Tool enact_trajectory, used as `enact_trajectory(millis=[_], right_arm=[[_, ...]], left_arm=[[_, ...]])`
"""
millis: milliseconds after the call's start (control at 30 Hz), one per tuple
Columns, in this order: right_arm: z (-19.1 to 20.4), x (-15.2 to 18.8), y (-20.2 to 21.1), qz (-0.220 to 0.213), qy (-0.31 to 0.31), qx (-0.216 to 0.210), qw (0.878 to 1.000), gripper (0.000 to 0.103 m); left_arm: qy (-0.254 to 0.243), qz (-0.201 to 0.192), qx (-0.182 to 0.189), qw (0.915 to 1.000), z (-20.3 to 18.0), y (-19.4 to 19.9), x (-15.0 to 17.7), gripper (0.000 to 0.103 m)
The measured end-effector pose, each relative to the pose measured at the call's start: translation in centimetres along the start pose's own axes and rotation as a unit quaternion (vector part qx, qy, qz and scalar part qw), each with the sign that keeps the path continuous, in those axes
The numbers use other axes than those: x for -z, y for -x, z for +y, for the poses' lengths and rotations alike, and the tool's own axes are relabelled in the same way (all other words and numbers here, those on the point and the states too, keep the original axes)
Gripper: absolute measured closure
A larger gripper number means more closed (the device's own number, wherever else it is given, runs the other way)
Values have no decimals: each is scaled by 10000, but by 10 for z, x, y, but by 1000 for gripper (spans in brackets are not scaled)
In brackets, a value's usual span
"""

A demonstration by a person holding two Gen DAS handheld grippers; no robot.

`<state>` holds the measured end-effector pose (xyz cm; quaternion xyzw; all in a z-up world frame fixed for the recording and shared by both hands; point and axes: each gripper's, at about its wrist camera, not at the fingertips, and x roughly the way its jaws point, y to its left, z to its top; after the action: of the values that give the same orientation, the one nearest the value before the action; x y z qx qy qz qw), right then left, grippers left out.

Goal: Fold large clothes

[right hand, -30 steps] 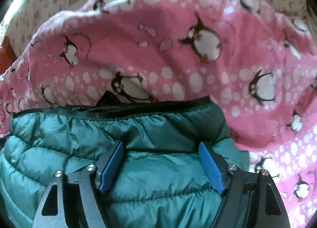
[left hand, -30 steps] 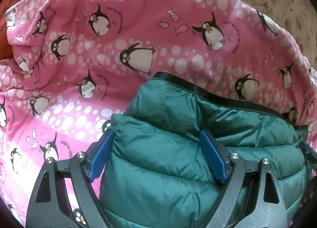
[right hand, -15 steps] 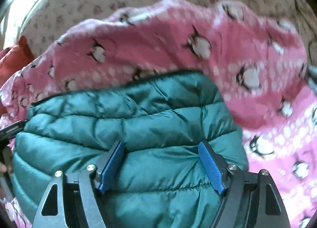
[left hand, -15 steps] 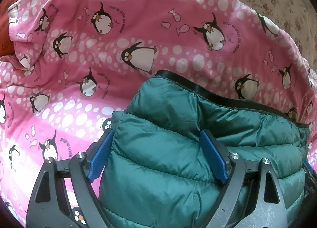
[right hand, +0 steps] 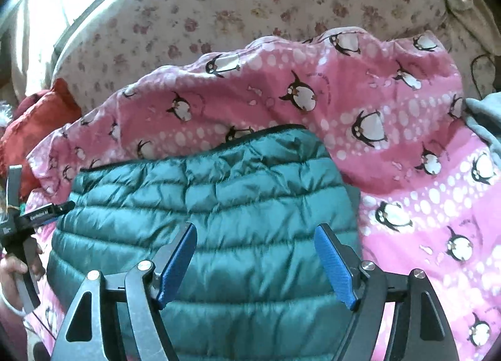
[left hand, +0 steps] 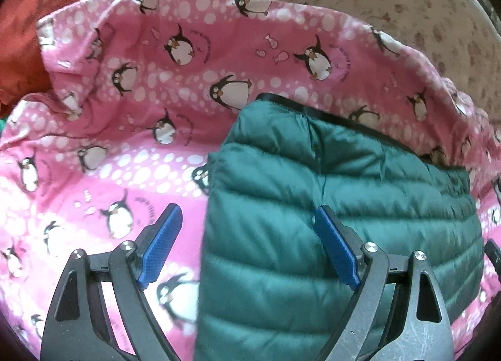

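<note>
A folded green quilted jacket (left hand: 338,204) with a black hem lies on a pink penguin-print blanket (left hand: 125,129). My left gripper (left hand: 247,223) is open and empty, above the jacket's left edge: its left pad is over the blanket, its right pad over the jacket. In the right wrist view the jacket (right hand: 219,204) lies on the blanket (right hand: 407,148). My right gripper (right hand: 255,242) is open and empty above the jacket's near right part. The left gripper's body (right hand: 18,220) and a hand show at that view's left edge.
A floral bed sheet (right hand: 235,7) lies beyond the blanket. An orange-red garment (left hand: 62,10) is bunched at the far left, also in the right wrist view (right hand: 34,122). A grey cloth (right hand: 485,116) shows at the right edge.
Both grippers have pulled back and up from the jacket. The left one has shifted left, so its left pad now hangs over the blanket. The jacket lies still.
</note>
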<state>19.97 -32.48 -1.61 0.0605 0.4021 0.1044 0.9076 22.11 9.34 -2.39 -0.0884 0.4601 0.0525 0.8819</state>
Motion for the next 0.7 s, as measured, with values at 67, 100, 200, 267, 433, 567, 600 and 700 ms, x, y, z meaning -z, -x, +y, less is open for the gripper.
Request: enact_trajectory(millis=[67, 100, 200, 267, 433, 567, 600, 700], right_arm=[[-1, 8, -2, 86, -27, 2, 10000, 27], [-2, 12, -2, 111, -44, 7, 9999, 27], [1, 24, -14, 207, -8, 91, 9997, 25], [4, 27, -23, 263, 108, 146, 9995, 21], [5, 25, -14, 360, 29, 60, 9993, 19], [0, 30, 12, 257, -64, -60, 9996, 19], [-2, 32, 17, 237, -70, -62, 9997, 19], [-9, 38, 29, 272, -170, -129, 9994, 19]], left_arm=[[-30, -39, 12, 10000, 3, 10, 8, 15], [-29, -41, 7, 10000, 2, 15, 10, 15], [-28, -35, 39, 10000, 5, 24, 21, 15], [-54, -19, 31, 10000, 4, 28, 26, 15], [-3, -15, 153, 9999, 11, 43, 40, 15], [76, 7, 278, 9996, 17, 51, 50, 15], [94, 18, 300, 9995, 18, 52, 52, 15], [164, 62, 380, 9991, 21, 55, 59, 15]])
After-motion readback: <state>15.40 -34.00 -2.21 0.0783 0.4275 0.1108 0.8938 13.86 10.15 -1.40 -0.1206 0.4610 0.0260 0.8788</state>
